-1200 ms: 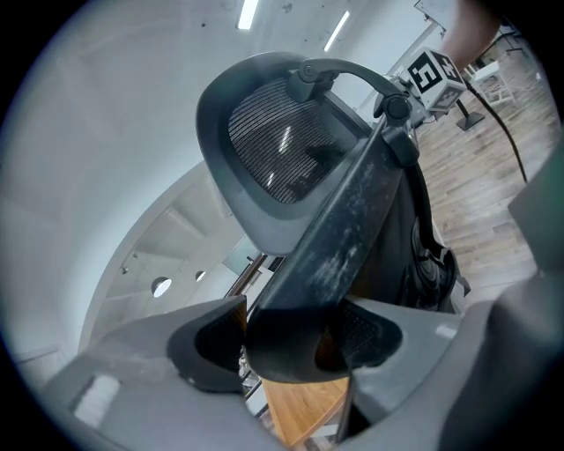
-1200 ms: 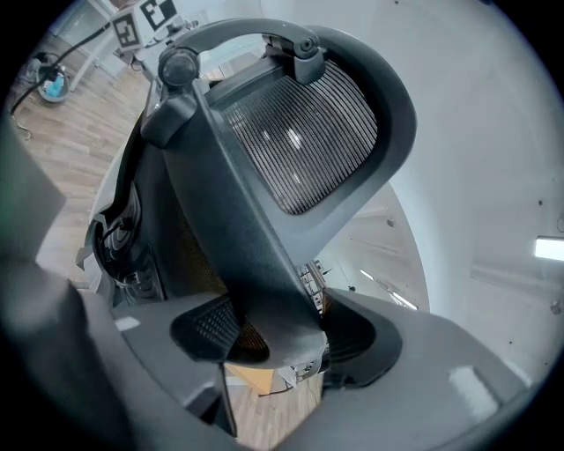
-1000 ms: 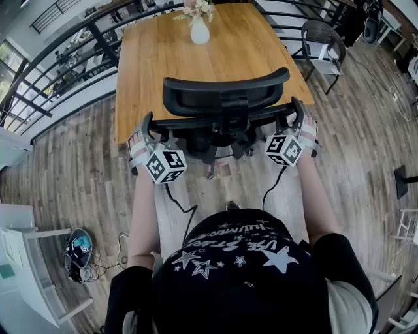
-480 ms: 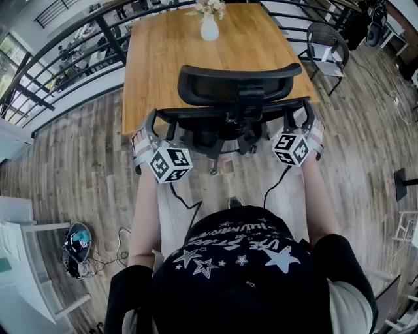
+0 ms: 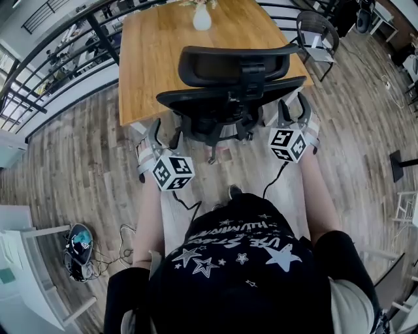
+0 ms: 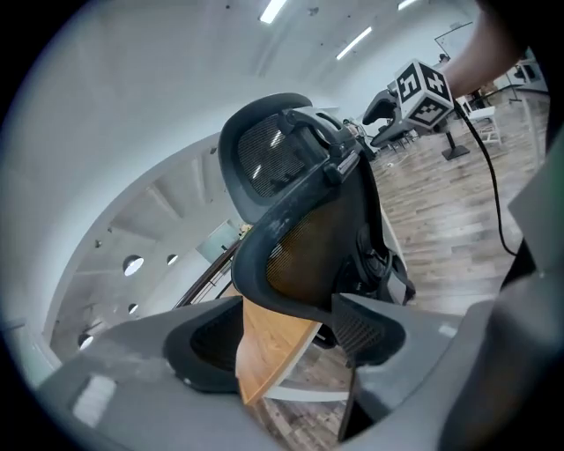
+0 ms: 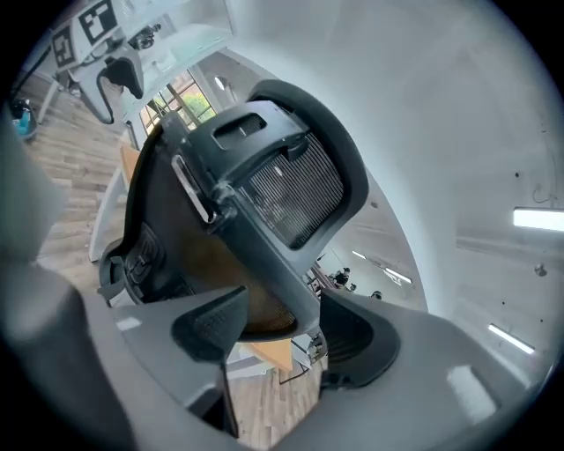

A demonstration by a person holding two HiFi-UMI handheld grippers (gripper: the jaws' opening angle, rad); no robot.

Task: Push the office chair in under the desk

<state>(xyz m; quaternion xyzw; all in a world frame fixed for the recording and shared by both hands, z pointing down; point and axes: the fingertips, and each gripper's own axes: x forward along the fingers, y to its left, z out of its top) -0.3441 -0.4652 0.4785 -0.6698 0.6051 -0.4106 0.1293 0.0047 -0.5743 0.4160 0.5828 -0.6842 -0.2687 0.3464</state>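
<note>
**Left claw** (image 5: pixel 164 134): jaws spread wide, nothing pinched. It stands just clear of the near-left edge of the black mesh office chair with headrest (image 5: pixel 228 98). In the left gripper view the lower rim of the backrest hangs ahead of and above the gap. A corner of the rectangular light-wood desk (image 5: pixel 163 52) shows through the gap beyond it. Neither pad touches the chair.

**Right claw** (image 5: pixel 292 109): jaws apart and closing. The right gripper view shows the backrest's curved rim running down into the gap between the two pads. A sliver of space is visible beside one pad; contact at the other cannot be confirmed.

**Chair:** it sits between the two claws and just ahead of both, with its back turned to the person. The backrest lies over the desk's near edge and the headrest overlaps the tabletop. The seat is hidden beneath the backrest.

**Surroundings:**
- The desk runs away beyond the chair, with a white vase of pale flowers (image 5: pixel 202 18) at its far end, well ahead of both claws.
- A dark wire-frame chair (image 5: pixel 318 34) stands ahead and to the right of the right claw.
- Grey-brown plank flooring (image 5: pixel 78 169) lies under both claws.
</note>
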